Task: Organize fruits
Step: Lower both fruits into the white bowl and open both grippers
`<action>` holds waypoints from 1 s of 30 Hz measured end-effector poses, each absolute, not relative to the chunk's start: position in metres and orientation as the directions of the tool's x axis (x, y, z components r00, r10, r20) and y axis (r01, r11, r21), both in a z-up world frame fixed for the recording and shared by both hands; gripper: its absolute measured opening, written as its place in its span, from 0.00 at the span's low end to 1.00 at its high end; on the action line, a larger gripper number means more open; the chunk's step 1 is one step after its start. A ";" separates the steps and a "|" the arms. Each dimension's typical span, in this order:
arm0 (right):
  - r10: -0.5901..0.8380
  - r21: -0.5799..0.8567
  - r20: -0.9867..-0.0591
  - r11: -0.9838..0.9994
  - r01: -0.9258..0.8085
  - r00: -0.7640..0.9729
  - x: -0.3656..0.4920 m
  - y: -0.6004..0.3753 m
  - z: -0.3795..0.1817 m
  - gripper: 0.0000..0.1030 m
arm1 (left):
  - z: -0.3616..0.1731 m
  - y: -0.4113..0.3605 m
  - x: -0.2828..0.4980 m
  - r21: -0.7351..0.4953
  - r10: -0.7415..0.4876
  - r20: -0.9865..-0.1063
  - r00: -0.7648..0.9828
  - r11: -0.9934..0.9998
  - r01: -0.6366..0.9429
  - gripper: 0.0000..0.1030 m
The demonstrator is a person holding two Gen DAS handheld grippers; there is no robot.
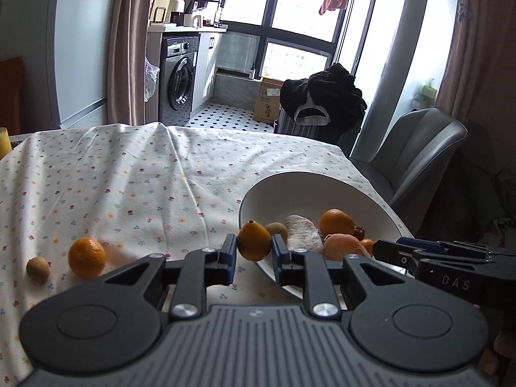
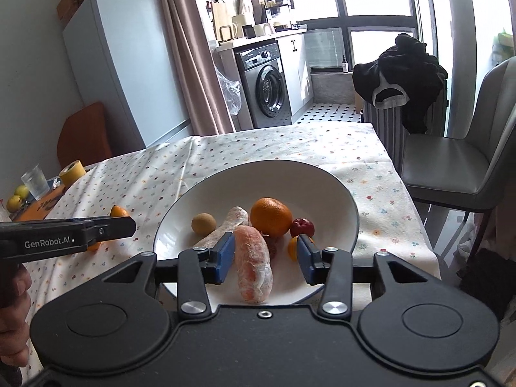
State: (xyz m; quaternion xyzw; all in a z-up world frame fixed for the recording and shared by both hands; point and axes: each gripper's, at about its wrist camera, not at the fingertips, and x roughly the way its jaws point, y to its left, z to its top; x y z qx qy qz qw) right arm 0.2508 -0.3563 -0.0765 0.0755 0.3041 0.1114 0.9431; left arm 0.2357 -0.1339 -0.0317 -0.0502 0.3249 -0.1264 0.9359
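My left gripper (image 1: 254,251) is shut on a small pointed orange citrus (image 1: 253,240), held just at the left rim of the white bowl (image 1: 309,187). The bowl (image 2: 322,187) holds a kiwi (image 2: 203,223), an orange (image 2: 271,216), a small red apple (image 2: 302,227), a small yellow fruit (image 2: 292,248) and two net-wrapped fruits. My right gripper (image 2: 265,258) stands open over the bowl's near rim, its fingers on either side of the orange-pink wrapped fruit (image 2: 253,264). On the cloth to the left lie another orange (image 1: 86,258) and a second kiwi (image 1: 37,269).
A floral tablecloth (image 1: 145,177) covers the table. At its far left stand a glass (image 2: 35,182), a yellow tape roll (image 2: 72,172) and lemons (image 2: 14,201). A grey chair (image 2: 451,167) is off the right edge, with a suitcase under black clothes (image 2: 400,74) behind.
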 end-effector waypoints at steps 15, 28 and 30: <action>0.259 0.229 -0.556 0.961 -0.154 0.790 0.245 -0.363 -0.079 0.42 | -0.029 -0.152 0.239 -0.177 -0.307 -0.612 0.729 0.951 0.252 0.27; 0.290 0.251 -0.538 0.952 -0.178 0.791 0.248 -0.348 -0.073 0.46 | -0.018 -0.084 0.231 -0.151 -0.144 -0.592 0.793 0.986 0.066 0.74; 0.295 0.255 -0.533 0.950 -0.182 0.793 0.248 -0.344 -0.071 0.49 | -0.018 -0.076 0.230 -0.151 -0.124 -0.588 0.799 0.988 0.042 0.78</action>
